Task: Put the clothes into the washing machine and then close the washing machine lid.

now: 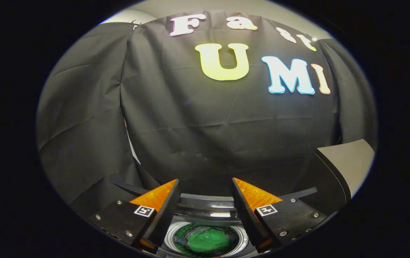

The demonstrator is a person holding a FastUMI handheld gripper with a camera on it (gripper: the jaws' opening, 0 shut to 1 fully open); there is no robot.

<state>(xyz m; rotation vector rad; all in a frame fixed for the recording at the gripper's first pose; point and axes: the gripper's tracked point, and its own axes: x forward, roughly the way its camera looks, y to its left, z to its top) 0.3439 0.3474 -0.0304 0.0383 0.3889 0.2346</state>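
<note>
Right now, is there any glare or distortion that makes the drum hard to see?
Gripper view: fisheye bends the booth wall; bright glare on the drum rim; the green cloth inside is sharp, between the open gripper fingers; the raised lid is evenly lit.

Hand-held gripper (205, 186) hangs with fingers spread apart and empty; below and between them, green clothes (208, 240) lie inside the open washing machine (205, 209) drum.

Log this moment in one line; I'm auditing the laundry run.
stage: clothes loaded | green garment: inside washing machine drum | gripper: open, empty, above drum | lid: raised, not yet closed
</note>
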